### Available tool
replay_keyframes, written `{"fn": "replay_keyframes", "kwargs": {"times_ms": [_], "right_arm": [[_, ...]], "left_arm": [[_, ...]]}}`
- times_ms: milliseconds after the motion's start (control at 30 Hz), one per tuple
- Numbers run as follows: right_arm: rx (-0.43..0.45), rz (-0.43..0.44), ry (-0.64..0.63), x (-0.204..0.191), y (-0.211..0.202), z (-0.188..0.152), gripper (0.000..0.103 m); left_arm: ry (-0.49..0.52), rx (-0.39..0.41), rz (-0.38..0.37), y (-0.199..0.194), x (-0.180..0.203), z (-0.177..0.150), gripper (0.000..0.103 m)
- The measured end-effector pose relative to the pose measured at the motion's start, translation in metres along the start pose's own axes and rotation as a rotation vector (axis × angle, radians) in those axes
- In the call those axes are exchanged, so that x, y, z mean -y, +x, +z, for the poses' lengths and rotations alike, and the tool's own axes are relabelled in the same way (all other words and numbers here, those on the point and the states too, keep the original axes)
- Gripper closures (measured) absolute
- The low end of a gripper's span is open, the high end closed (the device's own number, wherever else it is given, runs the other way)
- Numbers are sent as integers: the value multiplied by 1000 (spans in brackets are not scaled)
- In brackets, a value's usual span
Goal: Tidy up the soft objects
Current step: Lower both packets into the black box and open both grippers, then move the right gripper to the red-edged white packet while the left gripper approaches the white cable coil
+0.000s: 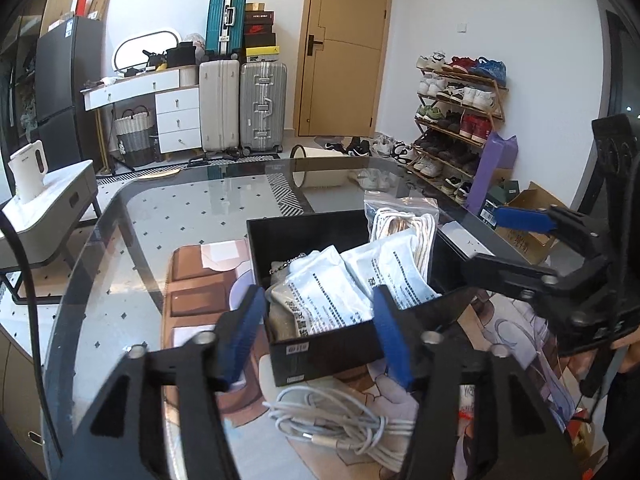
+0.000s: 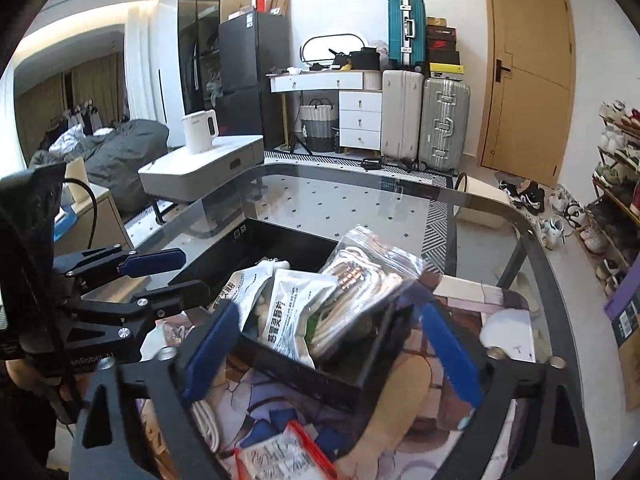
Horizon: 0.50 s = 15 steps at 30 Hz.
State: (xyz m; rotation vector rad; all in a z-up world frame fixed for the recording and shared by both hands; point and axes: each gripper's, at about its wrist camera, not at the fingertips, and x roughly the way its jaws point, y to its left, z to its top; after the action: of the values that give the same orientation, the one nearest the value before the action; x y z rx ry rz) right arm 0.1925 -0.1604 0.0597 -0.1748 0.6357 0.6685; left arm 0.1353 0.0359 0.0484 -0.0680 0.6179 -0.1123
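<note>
1. Two grippers hang over a glass bench, both w/ jaws spread and nothing pinched. Left gripper (image 1: 316, 332) frames the near-left corner of a black box (image 1: 320, 354); right gripper (image 2: 332, 344) frames its other near corner.
2. Box sits on a printed mat (image 1: 188, 280) and is already stuffed: white printed pouches (image 1: 332, 300) lie overlapped inside, and a clear zip bag of white cord (image 2: 372, 276) leans against the far-right wall, poking above the rim.
3. Outside the box: a coiled white cable (image 1: 340, 424) on the mat just in front of it, plus a red-edged packet (image 2: 280, 456) near the bottom edge of the right wrist view.
4. Risks, judged: the zip bag looks perched and could slide out if the box is bumped. Cable loops are loose, so a pinch on one strand may unravel the coil or snag the box corner. Box is light; a nudge could skate it across the mat.
</note>
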Motion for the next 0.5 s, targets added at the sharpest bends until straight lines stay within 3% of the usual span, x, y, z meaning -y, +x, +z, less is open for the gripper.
{"fn": "replay_keyframes", "kwargs": {"times_ms": [33, 67, 233, 500], "right_arm": [[1, -1, 2, 0, -4, -2, 1], [-3, 1, 6, 0, -7, -6, 1], [-23, 1, 40, 5, -19, -25, 1], [-52, 11, 55, 5, -28, -54, 1]], "left_arm": [[1, 4, 8, -3, 0, -2, 10], [-1, 20, 17, -7, 0, -4, 5], [-1, 21, 21, -18, 2, -11, 0], [-24, 10, 11, -32, 4, -28, 0]]}}
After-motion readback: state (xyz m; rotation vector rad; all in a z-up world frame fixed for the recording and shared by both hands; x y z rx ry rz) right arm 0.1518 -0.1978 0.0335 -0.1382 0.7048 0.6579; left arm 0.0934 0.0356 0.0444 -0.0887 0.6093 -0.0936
